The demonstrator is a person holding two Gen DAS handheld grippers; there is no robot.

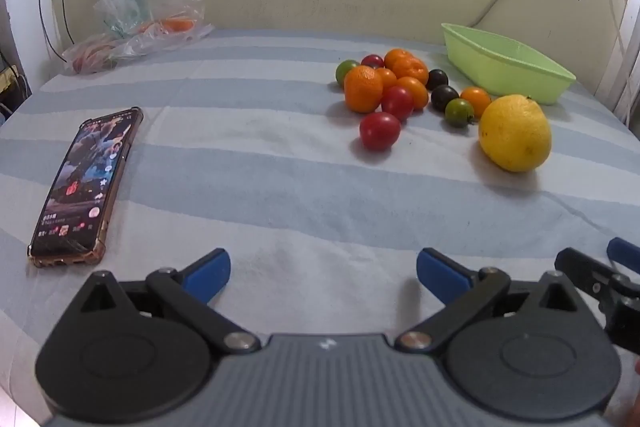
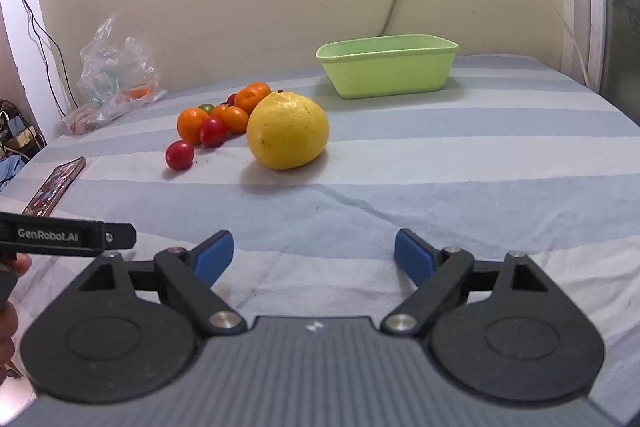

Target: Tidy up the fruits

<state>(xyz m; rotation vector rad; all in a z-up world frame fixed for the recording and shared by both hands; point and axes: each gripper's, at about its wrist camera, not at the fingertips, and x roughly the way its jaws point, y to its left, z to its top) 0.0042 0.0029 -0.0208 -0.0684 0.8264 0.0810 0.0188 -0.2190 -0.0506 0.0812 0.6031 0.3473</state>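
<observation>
lay far left: phone (image 1: 82,187), clear of the work. left claw (image 1: 323,273) spread wide, gripping nothing. bunched mid-bed: tomatoes (image 1: 379,131) and tangerines (image 1: 363,89), touching, apt to roll if nudged. lemon (image 2: 287,131) likely wide for right claw (image 2: 313,255), also spread. green tub (image 2: 387,70) sat beyond.

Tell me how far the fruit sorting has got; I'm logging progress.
Nothing looks done: what shows of the green basin holds no fruit. Nothing is in hand: the left tool and right tool are both open. Left: the big yellow citrus, mandarins and cherry tomatoes, all on the striped cloth.
</observation>
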